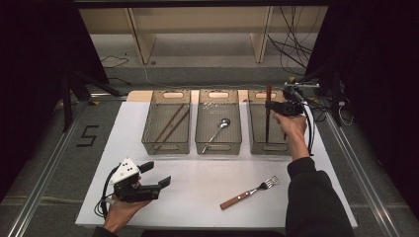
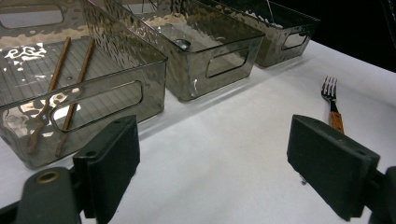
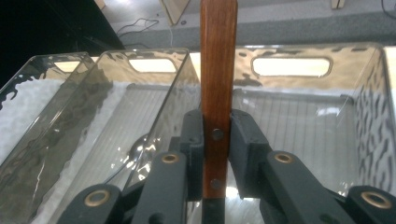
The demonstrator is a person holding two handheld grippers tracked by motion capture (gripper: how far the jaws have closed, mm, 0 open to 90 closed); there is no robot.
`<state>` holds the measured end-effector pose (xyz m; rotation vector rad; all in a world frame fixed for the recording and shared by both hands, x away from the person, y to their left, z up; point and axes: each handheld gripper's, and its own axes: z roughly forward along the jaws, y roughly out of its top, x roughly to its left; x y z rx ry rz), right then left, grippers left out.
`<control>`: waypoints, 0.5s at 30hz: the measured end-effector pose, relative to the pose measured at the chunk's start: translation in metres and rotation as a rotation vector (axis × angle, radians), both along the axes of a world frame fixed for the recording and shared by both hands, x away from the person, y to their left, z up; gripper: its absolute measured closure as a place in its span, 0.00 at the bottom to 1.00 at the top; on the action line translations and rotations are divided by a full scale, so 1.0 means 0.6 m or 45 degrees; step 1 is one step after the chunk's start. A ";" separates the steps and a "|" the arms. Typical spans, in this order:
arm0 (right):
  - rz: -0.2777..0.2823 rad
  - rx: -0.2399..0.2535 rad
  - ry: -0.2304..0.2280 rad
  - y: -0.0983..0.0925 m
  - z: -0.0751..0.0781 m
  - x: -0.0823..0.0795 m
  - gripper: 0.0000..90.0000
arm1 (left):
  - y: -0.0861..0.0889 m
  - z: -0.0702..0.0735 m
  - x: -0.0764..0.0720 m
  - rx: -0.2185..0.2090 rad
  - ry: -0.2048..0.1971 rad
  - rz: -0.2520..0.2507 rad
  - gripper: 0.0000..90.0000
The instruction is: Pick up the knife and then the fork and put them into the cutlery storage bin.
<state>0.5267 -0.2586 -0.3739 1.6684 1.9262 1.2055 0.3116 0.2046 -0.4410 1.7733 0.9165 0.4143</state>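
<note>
My right gripper (image 1: 282, 106) (image 3: 217, 128) is shut on a wooden-handled utensil (image 1: 268, 94) (image 3: 217, 70). It holds the utensil upright over the right clear bin (image 1: 255, 129) (image 3: 308, 126), handle up and dark lower end down inside the bin. A fork (image 1: 249, 192) (image 2: 332, 105) with a wooden handle lies on the white board at the front right. My left gripper (image 1: 157, 174) (image 2: 212, 140) stands open at the front left, low over the board, with nothing between its jaws. It points towards the fork and the bins.
The left bin (image 1: 166, 146) (image 2: 107, 98) holds two brown chopsticks (image 1: 170, 123) (image 2: 74, 84). A metal spoon (image 1: 217, 131) (image 3: 140, 149) lies in the middle bin (image 1: 218, 147) (image 2: 224, 60). The three bins stand in a row at the back of the white board (image 1: 197, 202). Cables hang at the back right.
</note>
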 end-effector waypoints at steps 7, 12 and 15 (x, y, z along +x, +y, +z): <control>-0.022 0.004 0.047 0.004 -0.016 0.001 0.85 | 0.002 0.000 -0.001 -0.002 -0.002 0.001 0.19; -0.031 0.005 0.083 0.004 -0.032 0.001 0.85 | 0.002 0.000 -0.001 0.000 -0.003 0.002 0.19; -0.050 0.013 0.099 0.004 -0.040 0.001 0.84 | 0.001 0.000 0.000 -0.002 -0.002 0.001 0.19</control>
